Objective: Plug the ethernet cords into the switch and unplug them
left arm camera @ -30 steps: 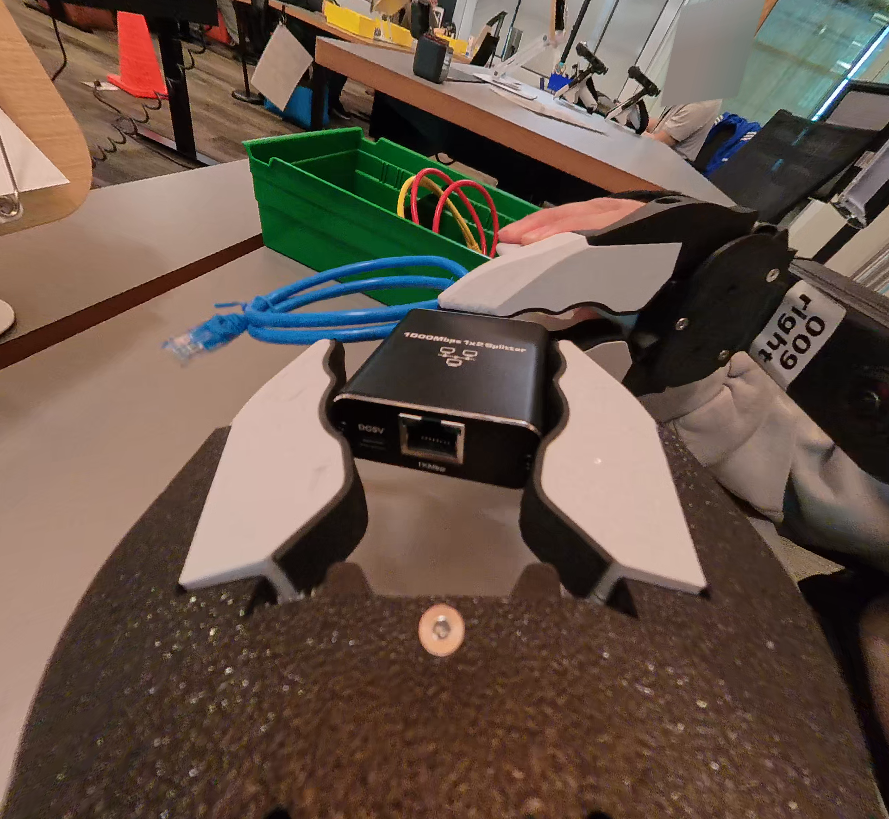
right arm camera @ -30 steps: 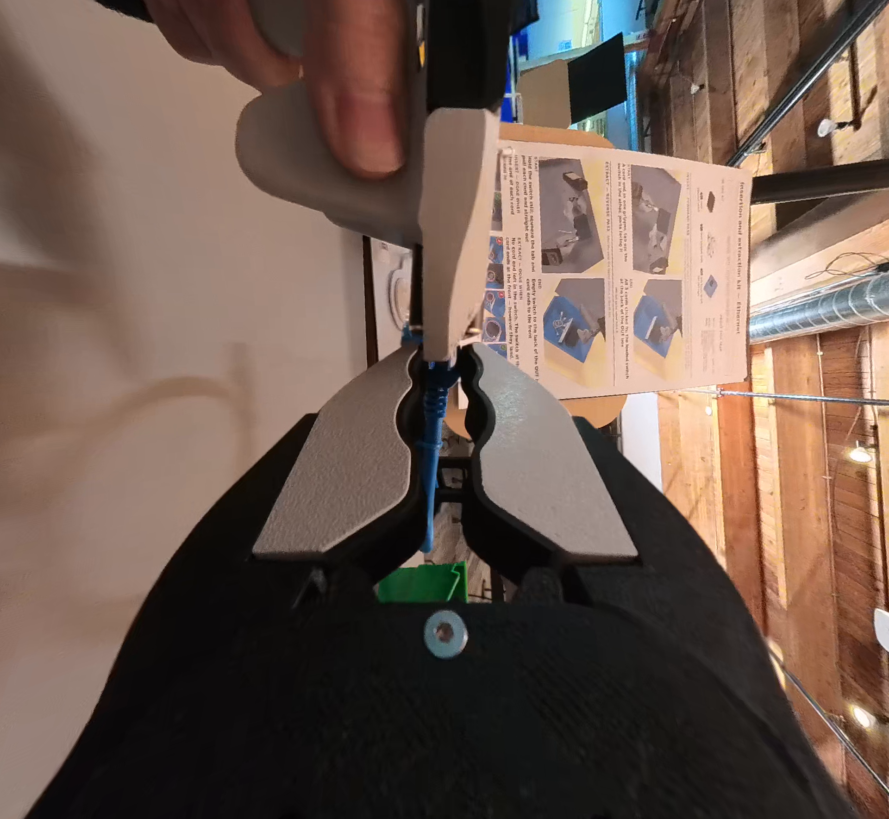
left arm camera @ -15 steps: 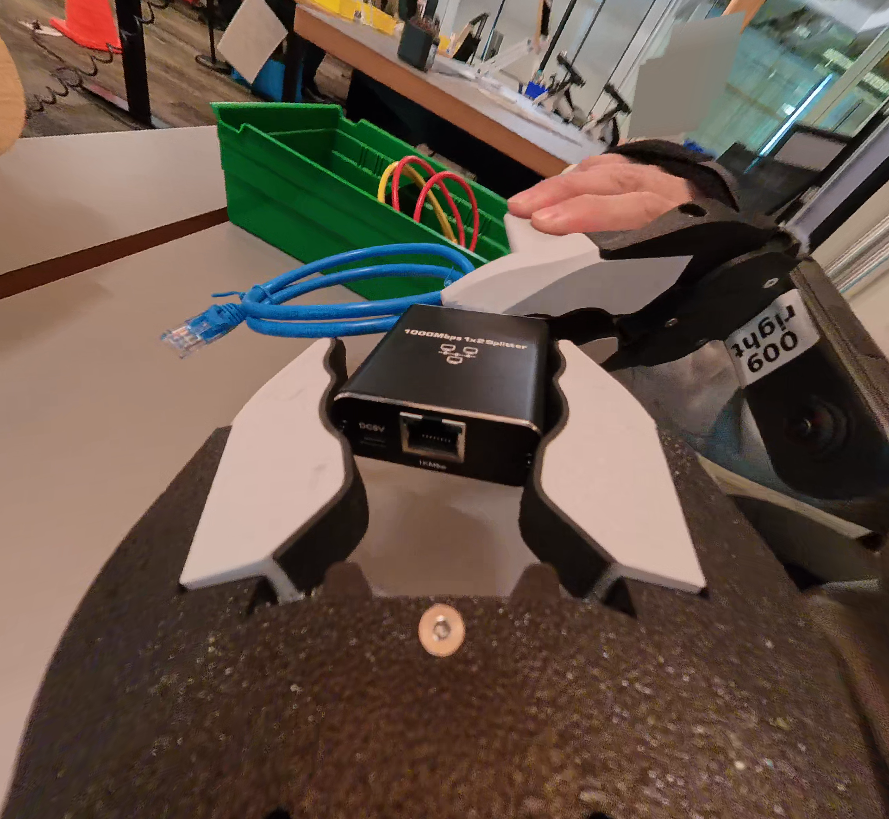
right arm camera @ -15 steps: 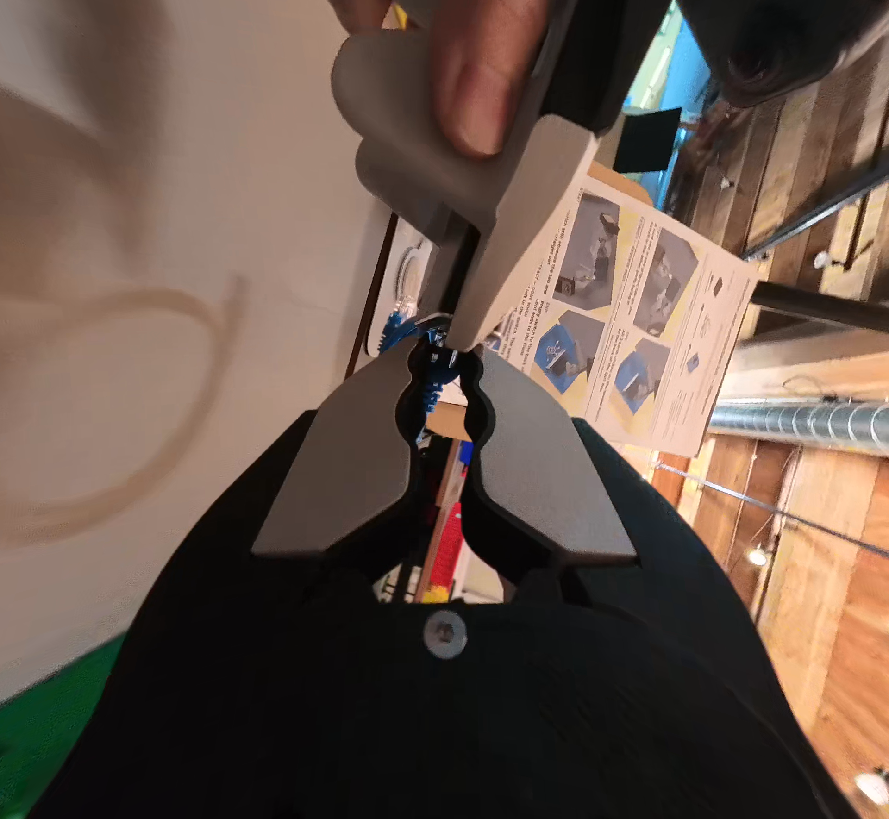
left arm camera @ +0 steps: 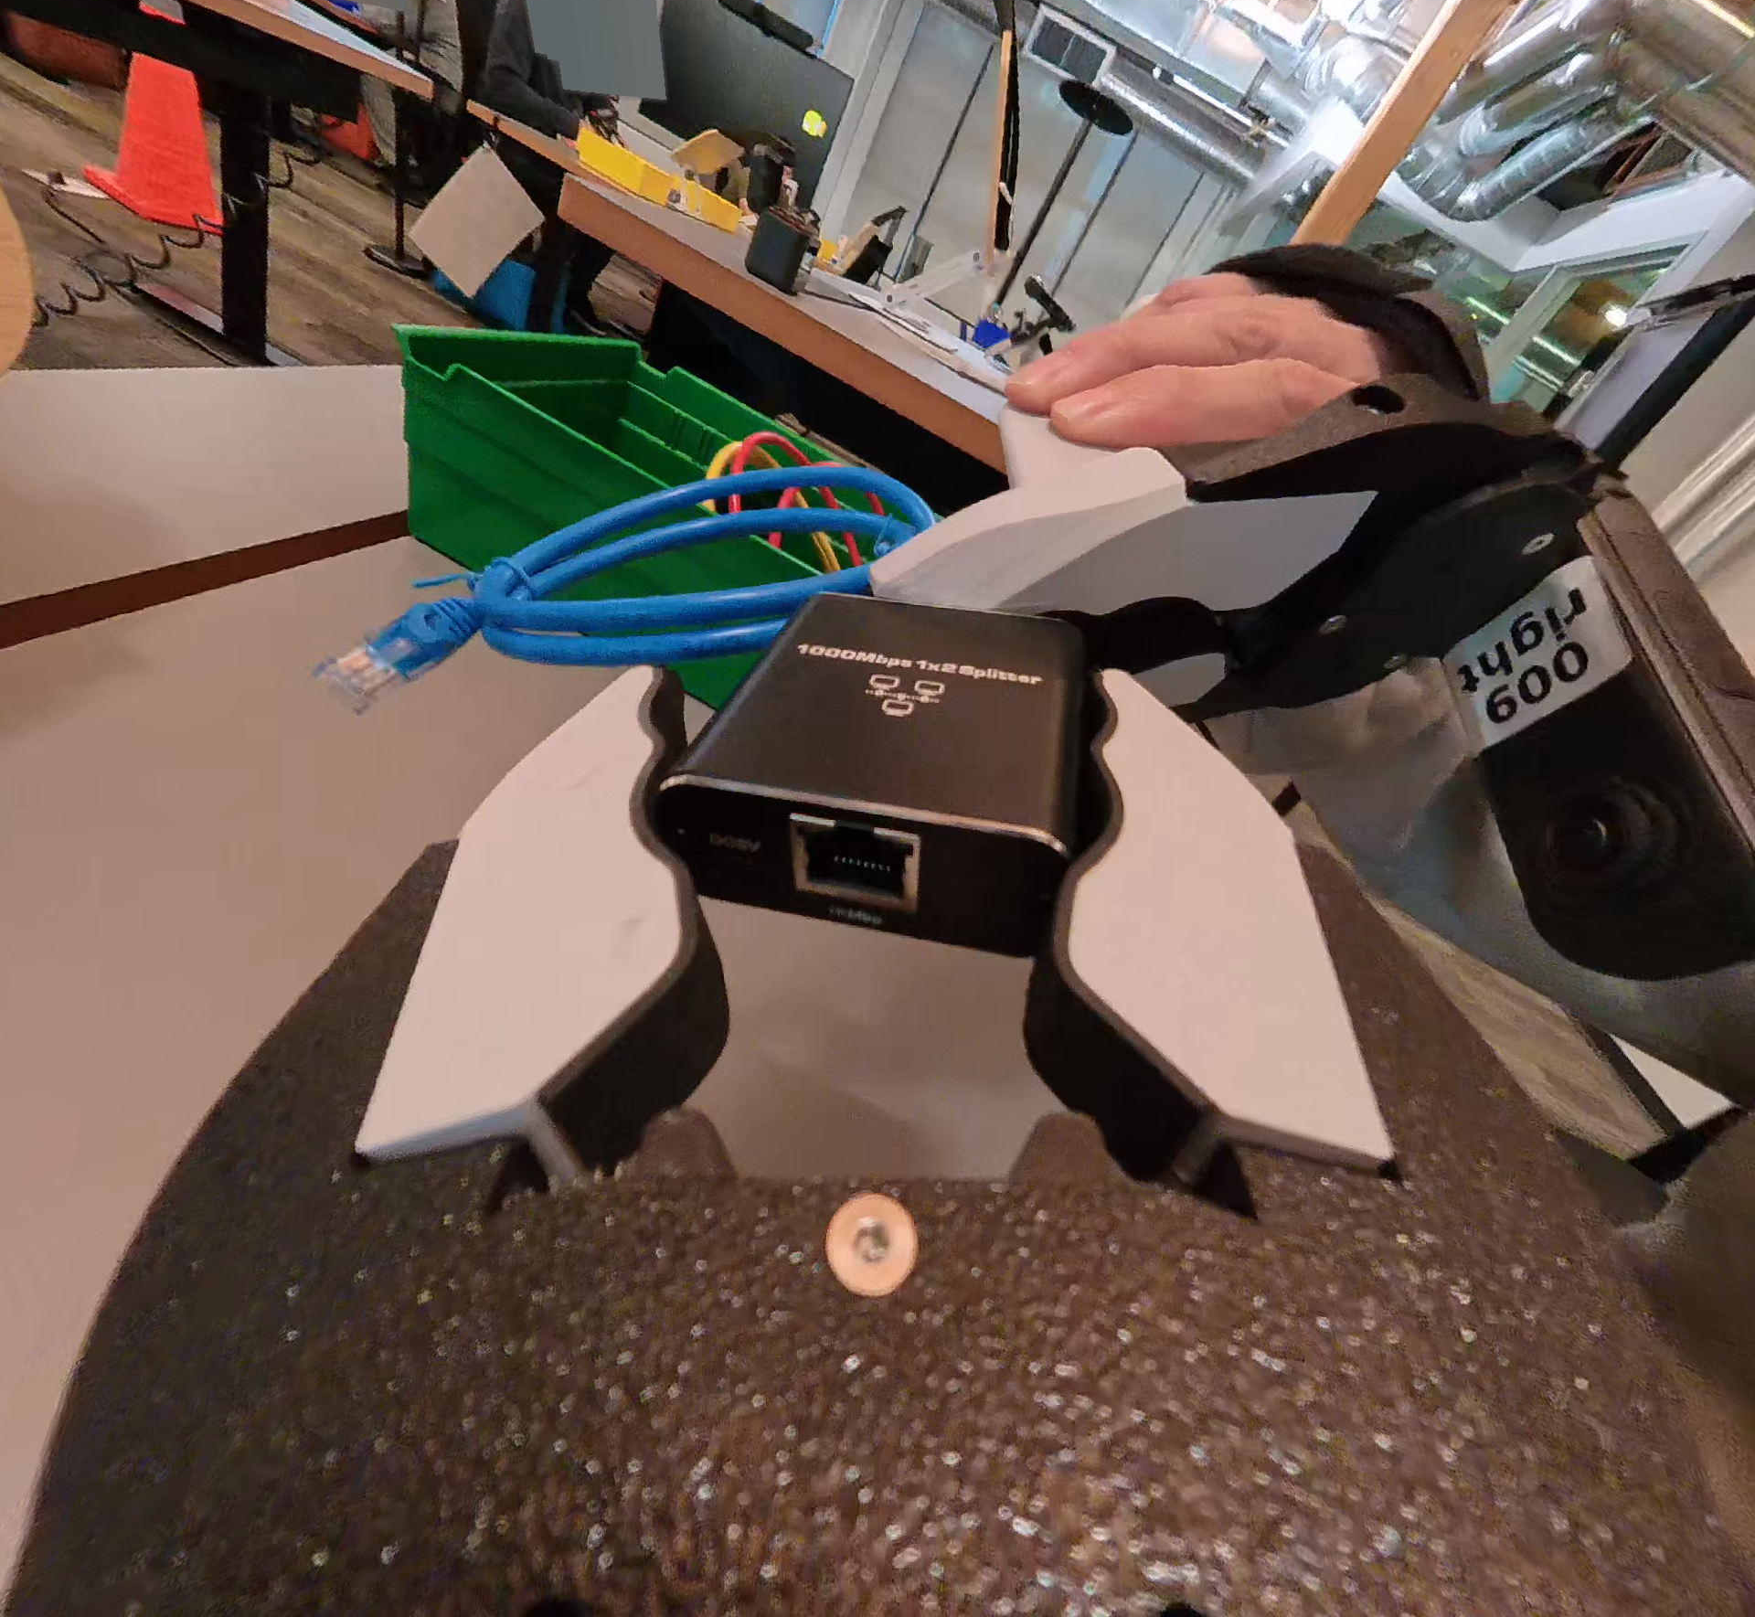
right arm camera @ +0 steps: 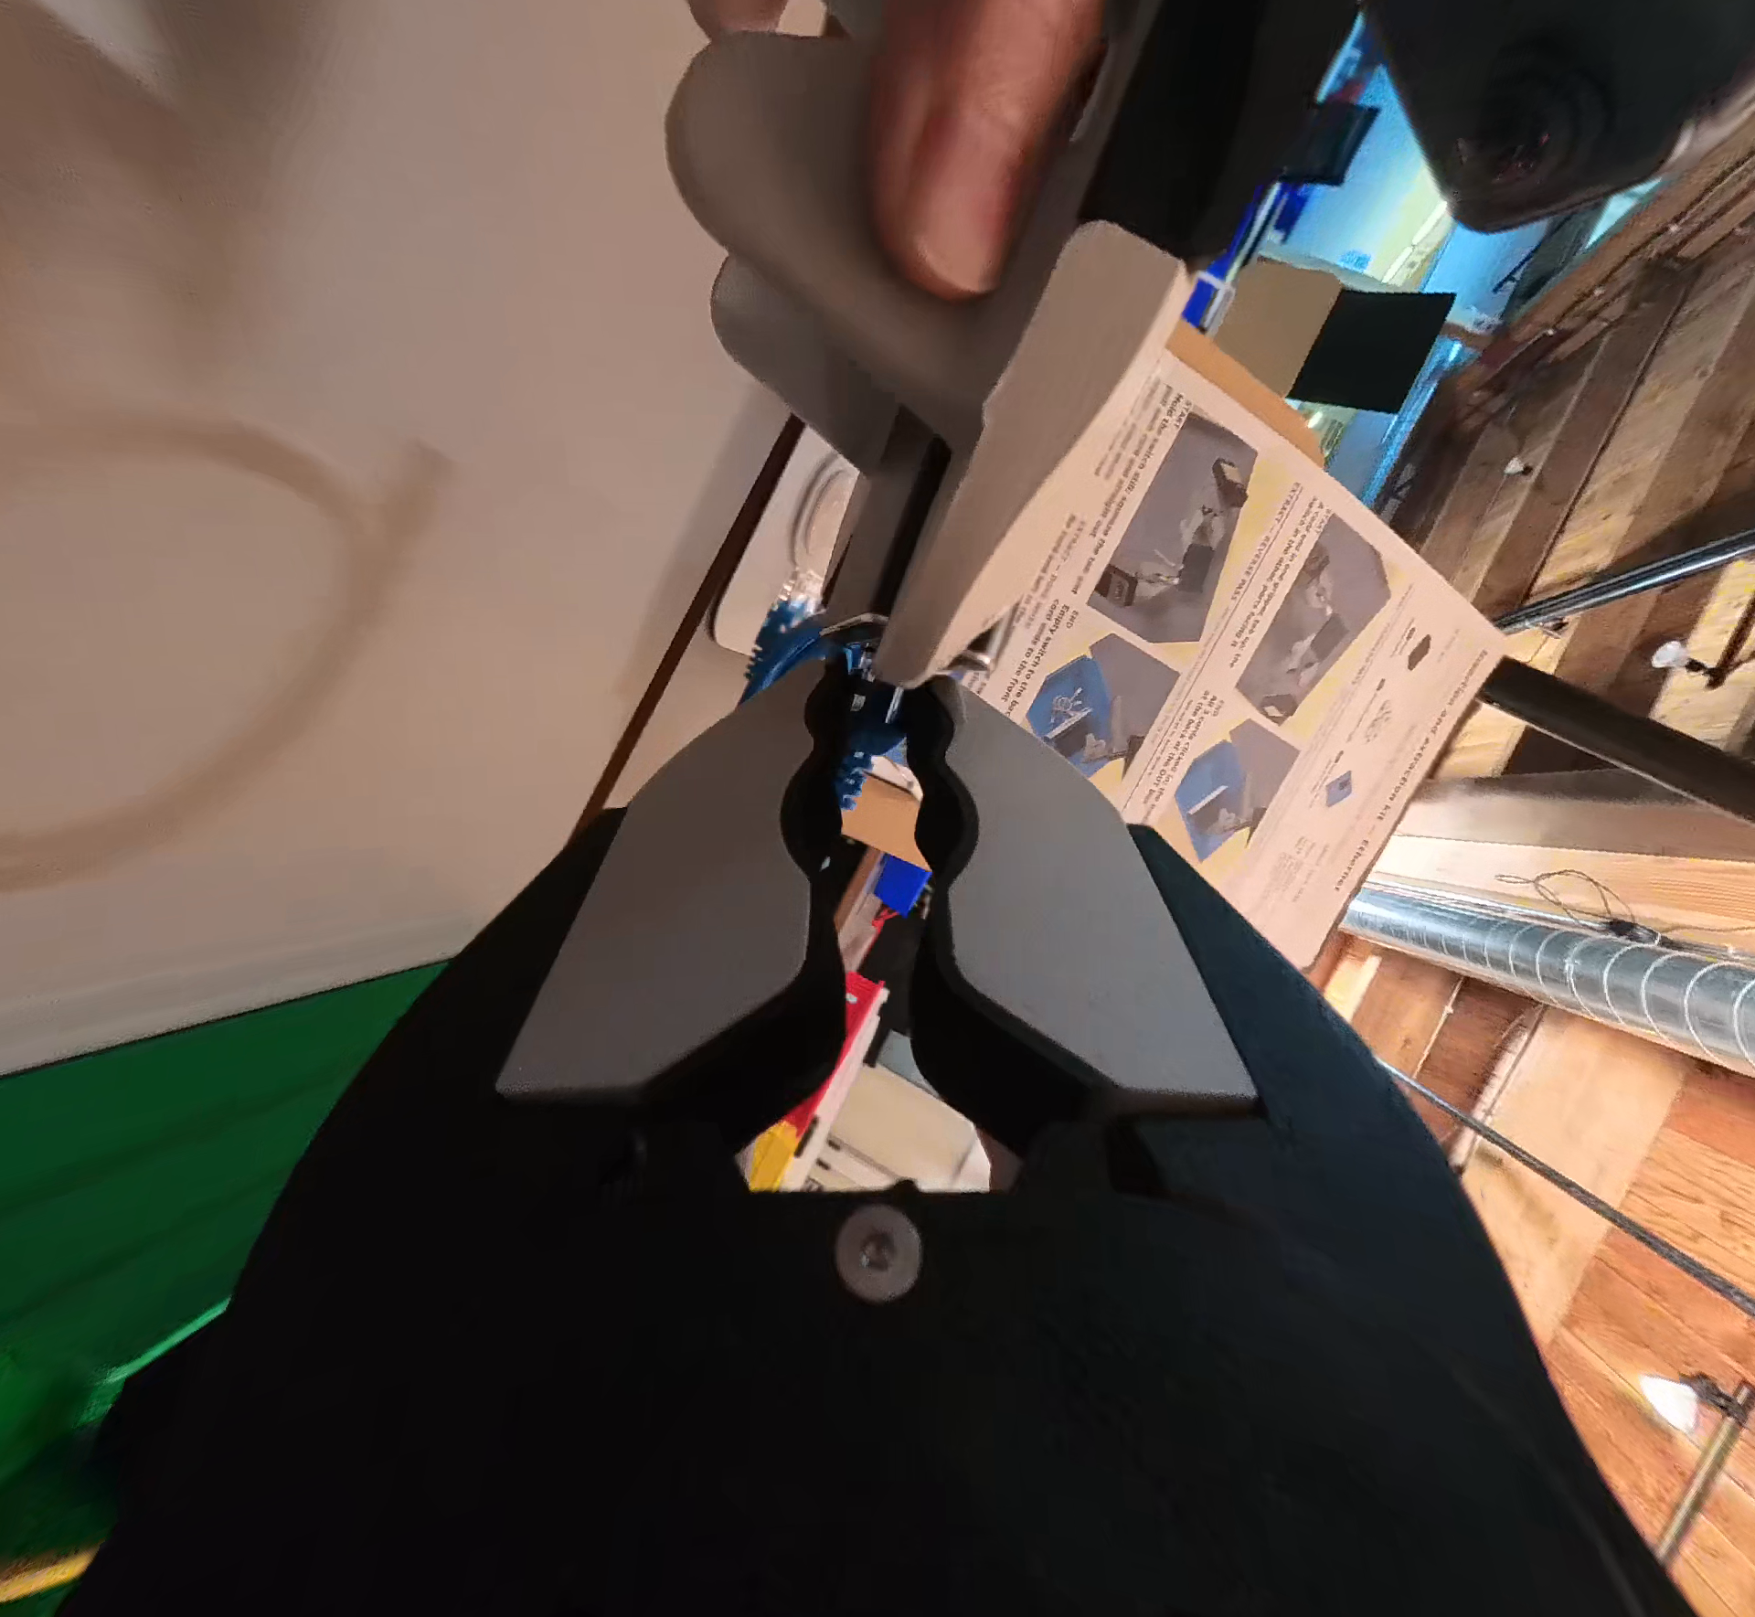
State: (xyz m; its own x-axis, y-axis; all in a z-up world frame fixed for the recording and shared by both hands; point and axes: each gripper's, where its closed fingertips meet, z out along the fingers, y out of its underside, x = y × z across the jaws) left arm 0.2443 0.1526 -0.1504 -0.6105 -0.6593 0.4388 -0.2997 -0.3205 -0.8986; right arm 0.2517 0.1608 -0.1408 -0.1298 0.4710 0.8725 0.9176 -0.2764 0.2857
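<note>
We see a pale counter (left arm camera: 171, 812) with a dark seam across it. On it sits a green bin (left arm camera: 532, 451) holding red and yellow cable loops (left arm camera: 760, 479). Behind it an orange cone (left arm camera: 157, 137) stands on the floor beside a dark-legged desk, and a long wooden desk (left arm camera: 760, 289) carries yellow trays. In the right wrist view we see a printed instruction sheet (right arm camera: 1263, 650) with photos.
</note>
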